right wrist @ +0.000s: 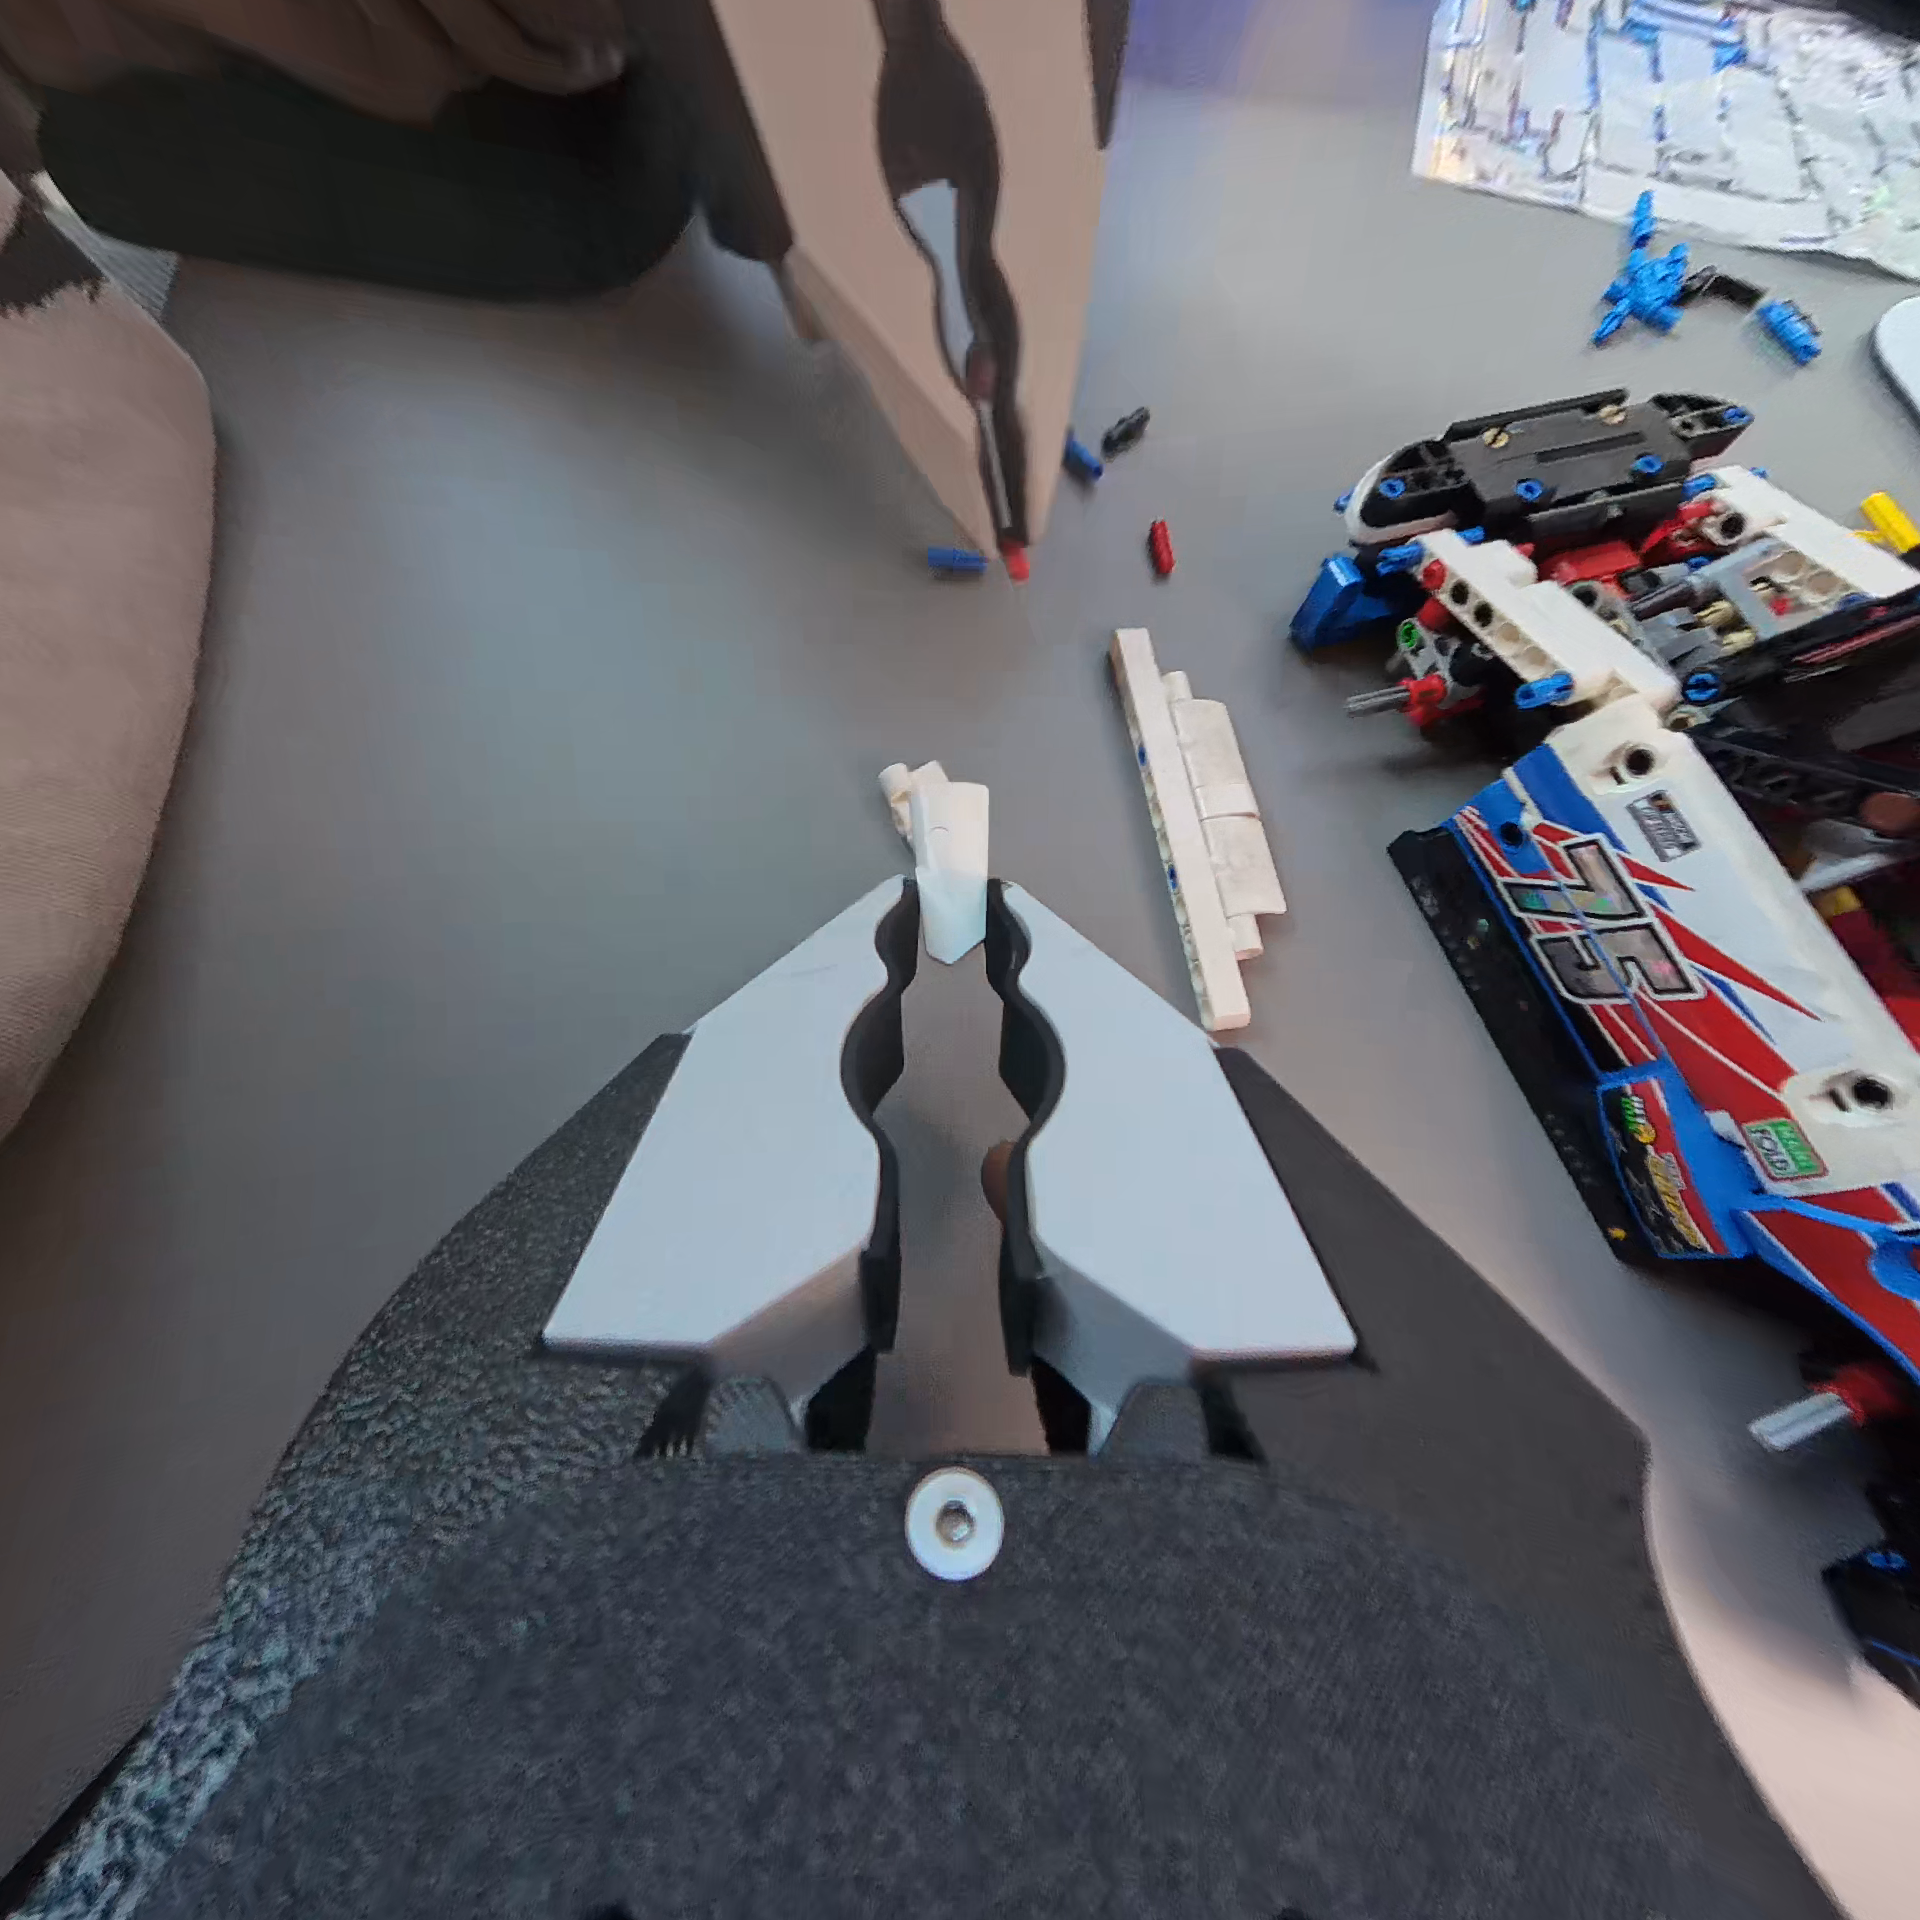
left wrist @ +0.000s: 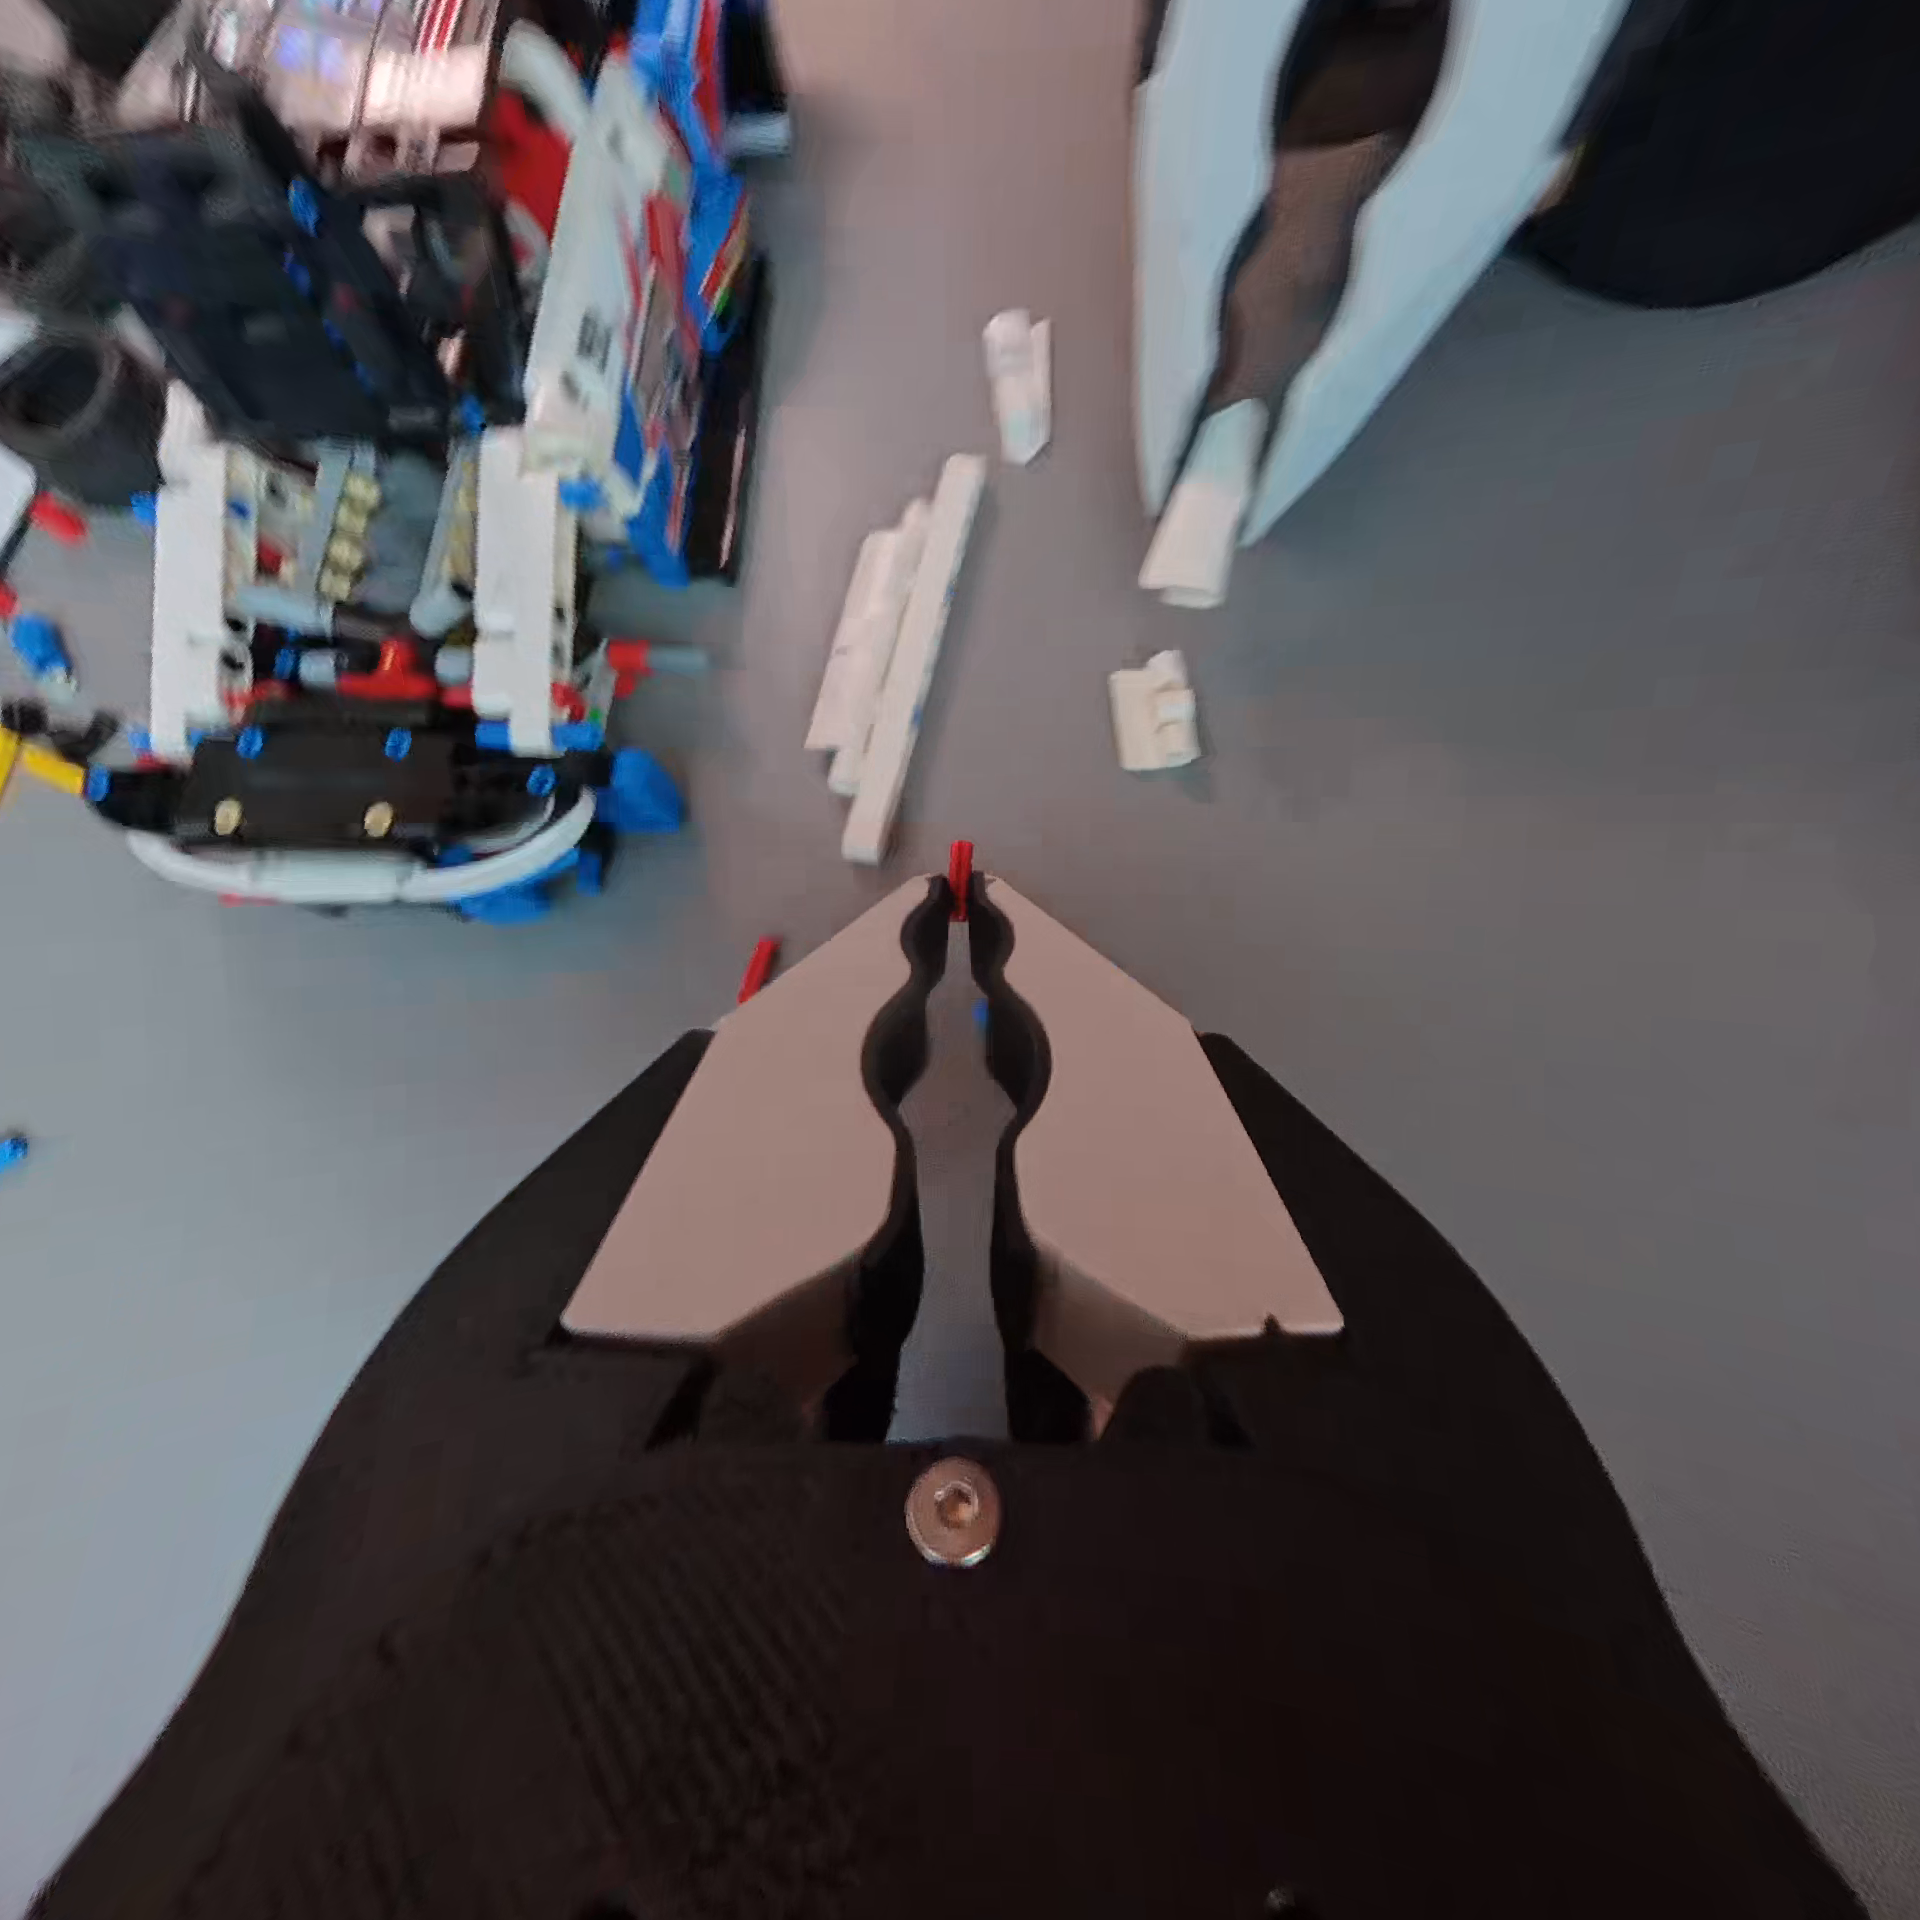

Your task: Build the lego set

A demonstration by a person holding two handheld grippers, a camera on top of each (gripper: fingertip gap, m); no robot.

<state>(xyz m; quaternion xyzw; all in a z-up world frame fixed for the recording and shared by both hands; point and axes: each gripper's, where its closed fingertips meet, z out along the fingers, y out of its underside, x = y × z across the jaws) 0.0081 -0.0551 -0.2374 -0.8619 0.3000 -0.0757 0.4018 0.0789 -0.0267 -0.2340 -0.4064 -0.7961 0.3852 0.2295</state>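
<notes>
My left gripper [left wrist: 961,888] is shut on a small red pin [left wrist: 961,878], its tip low over the grey table. In the right wrist view it [right wrist: 1003,540] comes down from the top with the red pin [right wrist: 1015,562] at its tip. My right gripper [right wrist: 951,888] is shut on a small white angled piece [right wrist: 948,862]. In the left wrist view it [left wrist: 1205,499] stands at the upper right with the white piece [left wrist: 1195,540]. A white beam assembly [right wrist: 1195,821] lies between the grippers and the part-built red, white and blue car [right wrist: 1621,790].
A loose red pin [right wrist: 1161,545], a blue pin [right wrist: 956,559] and further blue and black pins [right wrist: 1101,442] lie near the left gripper. Two small white pieces [left wrist: 1018,384] [left wrist: 1153,712] lie right of the white beam. An instruction sheet [right wrist: 1662,104] and blue parts [right wrist: 1652,291] lie far right. A person's sleeve [right wrist: 83,623] is at left.
</notes>
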